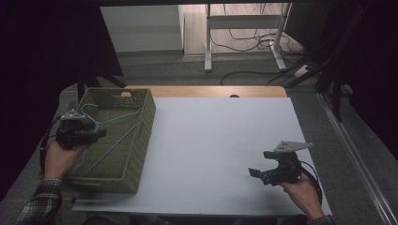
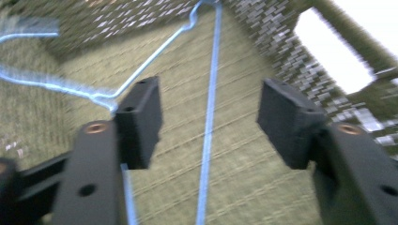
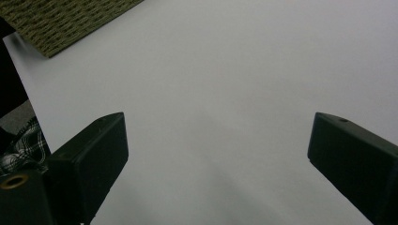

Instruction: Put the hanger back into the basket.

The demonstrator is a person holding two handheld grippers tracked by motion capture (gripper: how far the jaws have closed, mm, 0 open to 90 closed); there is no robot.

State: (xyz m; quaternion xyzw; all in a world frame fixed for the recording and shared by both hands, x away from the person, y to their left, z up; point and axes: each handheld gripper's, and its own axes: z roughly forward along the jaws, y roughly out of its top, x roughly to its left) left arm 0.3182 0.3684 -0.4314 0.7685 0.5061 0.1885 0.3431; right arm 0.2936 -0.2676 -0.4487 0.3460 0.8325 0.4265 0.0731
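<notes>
One blue wire hanger [image 1: 105, 123] lies inside the green woven basket [image 1: 143, 123].

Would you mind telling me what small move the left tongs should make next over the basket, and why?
Probably lift clear: the left tongs stand open above the blue wire hanger, which lies on the floor of the green basket, seemingly released; the pads don't press it.

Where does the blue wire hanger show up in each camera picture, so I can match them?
High view: the blue wire hanger lies inside the green woven basket, at left.
Left gripper view: its wires cross the basket floor, running between the open jaws.
Right gripper view: not in it.
Shared landmark: the basket.
</notes>
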